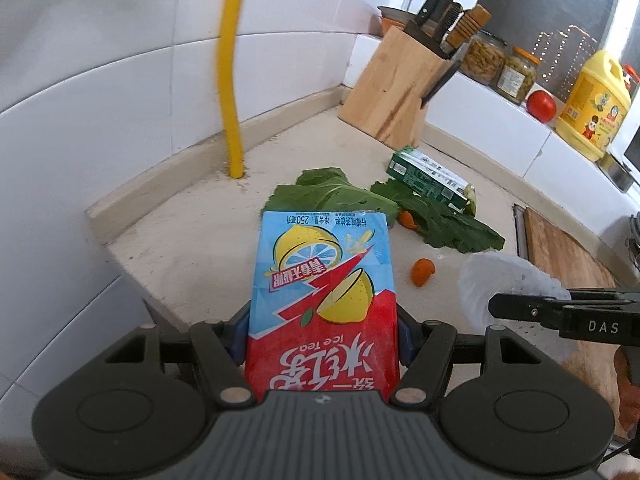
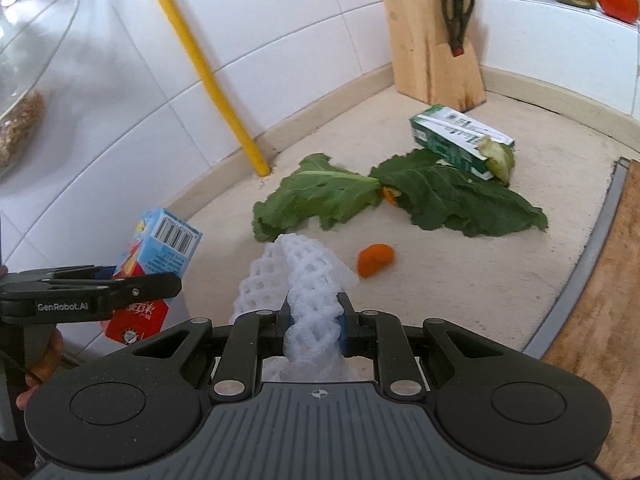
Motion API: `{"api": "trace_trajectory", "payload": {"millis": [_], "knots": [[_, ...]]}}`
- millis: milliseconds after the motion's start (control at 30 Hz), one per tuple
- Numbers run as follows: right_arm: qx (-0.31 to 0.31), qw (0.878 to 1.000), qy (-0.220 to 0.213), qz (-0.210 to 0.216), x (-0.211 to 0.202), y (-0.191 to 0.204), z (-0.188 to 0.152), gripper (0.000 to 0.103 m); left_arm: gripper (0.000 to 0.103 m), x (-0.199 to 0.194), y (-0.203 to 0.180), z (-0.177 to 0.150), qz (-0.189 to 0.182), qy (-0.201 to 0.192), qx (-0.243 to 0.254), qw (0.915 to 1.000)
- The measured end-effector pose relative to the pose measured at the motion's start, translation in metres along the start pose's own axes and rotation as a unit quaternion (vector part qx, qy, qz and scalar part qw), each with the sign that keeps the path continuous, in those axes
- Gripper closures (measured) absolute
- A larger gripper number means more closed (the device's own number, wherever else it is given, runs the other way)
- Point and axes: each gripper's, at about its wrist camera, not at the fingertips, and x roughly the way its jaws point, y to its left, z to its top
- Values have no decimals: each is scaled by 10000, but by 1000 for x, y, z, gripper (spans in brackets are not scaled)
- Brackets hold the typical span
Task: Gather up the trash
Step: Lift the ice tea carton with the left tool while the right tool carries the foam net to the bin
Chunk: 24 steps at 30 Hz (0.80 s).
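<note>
**Ana:** While both grippers hang over the counter's near edge, what do they hold?

**Ben:** The left gripper (image 1: 322,336) is clamped about halfway open on an ice tea carton (image 1: 322,292), pads on its two narrow sides near the base. The right gripper (image 2: 314,322) is nearly closed, pinching a white foam fruit net (image 2: 298,280) at its bunched waist.

**Ana:** How would they handle?

**Ben:** I judge the carton light and probably empty: stiff at the edges, easily dented, slightly slick. The net is almost weightless and springy, so a firm pinch suits it.

**Ana:** What remains on the counter (image 2: 460,280)?

**Ben:** Toward the middle, an orange peel piece (image 2: 375,259): small, best nipped across its curve. Beyond it, two limp green leaves (image 2: 400,196), floppy, best taken at the stems. Nearer the back corner, beside a knife block (image 2: 432,48), a green carton (image 2: 460,142) lies on one leaf; grip its long sides.
</note>
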Motion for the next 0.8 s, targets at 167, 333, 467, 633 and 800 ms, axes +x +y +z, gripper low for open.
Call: {"api": "trace_trajectory", "payload": {"millis": [167, 333, 467, 633, 800], "knots": [[-88, 9999, 72, 123, 4, 13, -3, 79, 43, -8, 10, -7, 74, -37, -119, 9999], [-183, 9994, 131, 244, 7, 27, -4, 79, 43, -20, 22, -16, 171, -101, -249, 9995], [-292, 9987, 181, 368, 11, 41, -5, 79, 43, -31, 35, -24, 286, -158, -401, 9987], [-453, 9970, 267, 560, 19, 61, -6, 79, 43, -44, 53, -36, 438, -208, -598, 9970], [-617, 9945, 389, 756, 30, 82, -10, 79, 43, -56, 70, -50, 597, -235, -782, 9949]]}}
